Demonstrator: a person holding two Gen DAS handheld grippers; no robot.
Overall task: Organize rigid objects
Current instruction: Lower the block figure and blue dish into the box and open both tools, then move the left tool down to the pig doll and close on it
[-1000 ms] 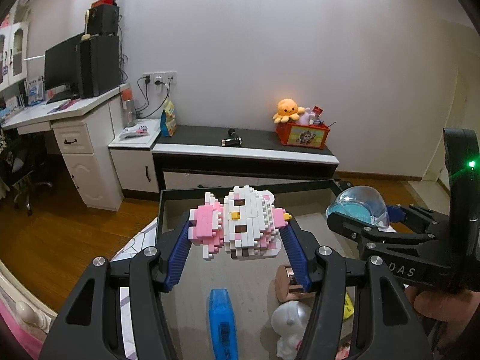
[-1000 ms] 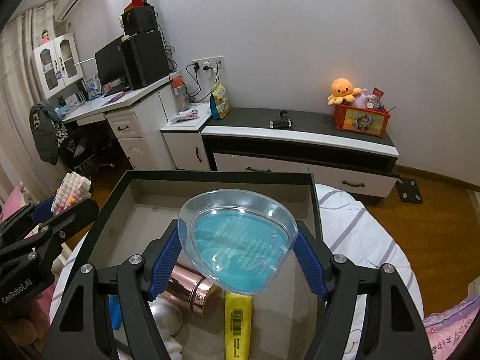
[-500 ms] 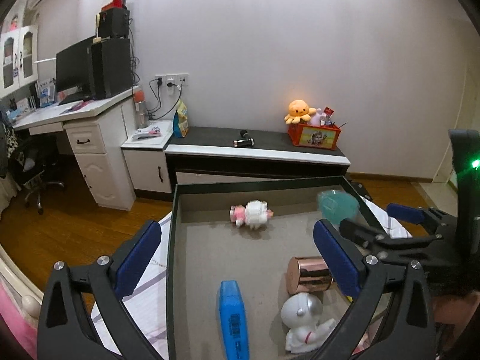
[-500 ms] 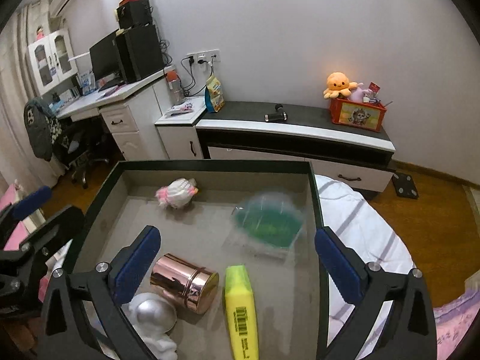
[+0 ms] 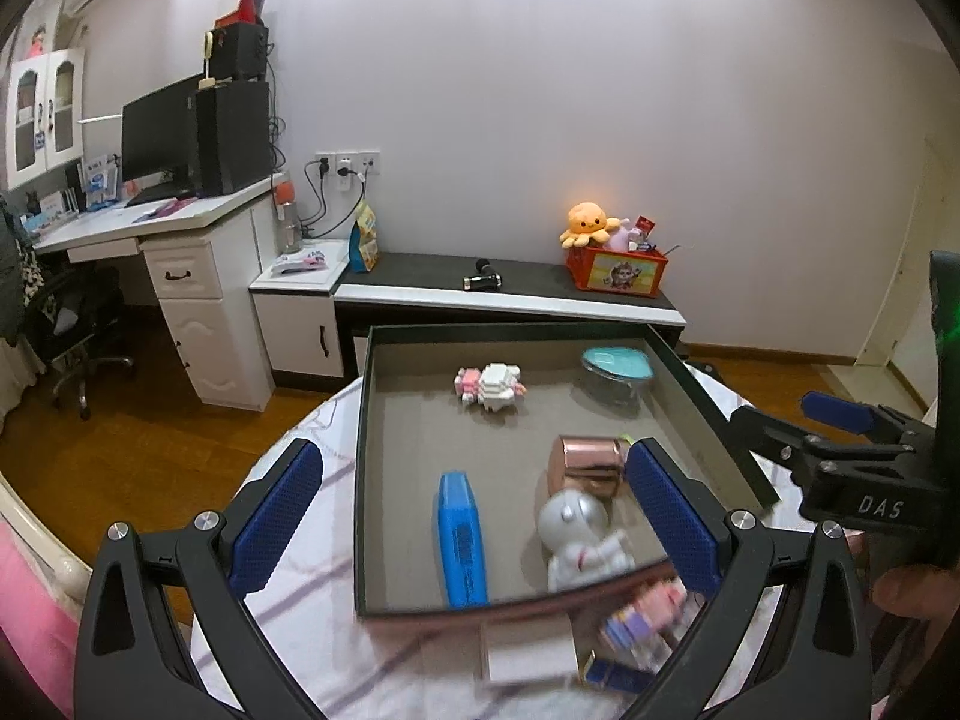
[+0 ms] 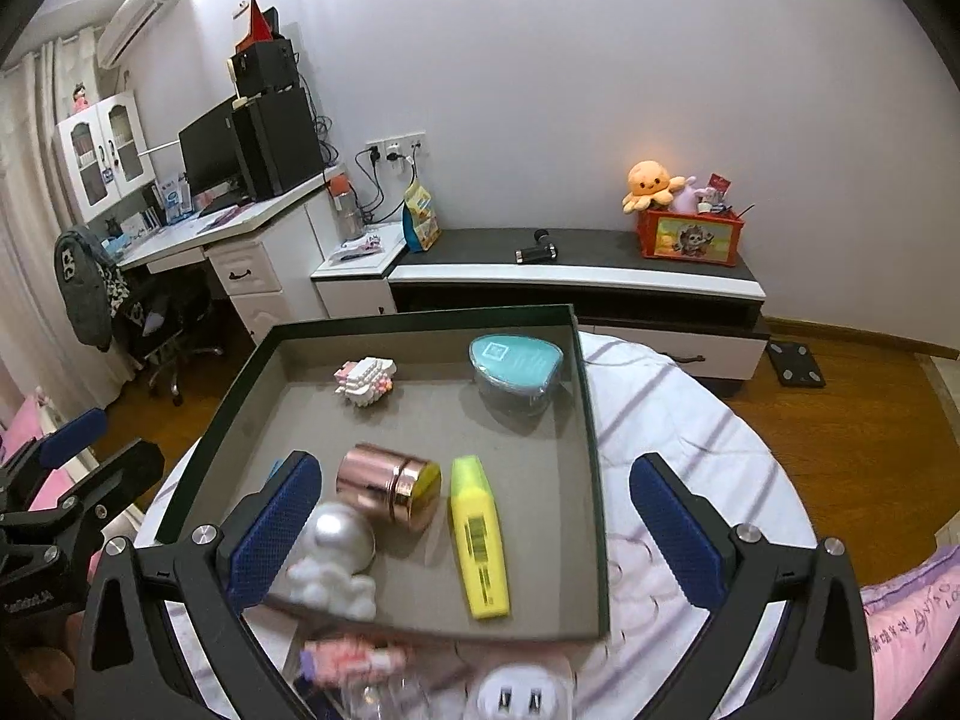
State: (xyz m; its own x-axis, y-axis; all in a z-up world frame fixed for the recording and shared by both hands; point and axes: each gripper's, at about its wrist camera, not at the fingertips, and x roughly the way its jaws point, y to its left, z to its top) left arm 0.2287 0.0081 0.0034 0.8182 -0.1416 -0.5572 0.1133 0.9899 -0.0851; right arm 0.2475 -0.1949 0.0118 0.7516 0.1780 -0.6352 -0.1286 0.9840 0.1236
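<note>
The left gripper [image 5: 474, 516] fills the lower part of its frame, jaws spread wide with nothing between the blue pads [image 5: 277, 516]. The right gripper [image 6: 474, 531] is likewise spread wide and empty; at the lower right of the left view, a hand [image 5: 915, 591] holds it.

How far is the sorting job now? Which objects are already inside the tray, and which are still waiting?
Done: six items lie in the tray: block toy, teal case, copper tin, yellow highlighter, astronaut figure, blue highlighter. In hand: nothing; the left gripper and right gripper have just opened, empty. Left: blurred small items and a white plug in front of the tray.
</note>
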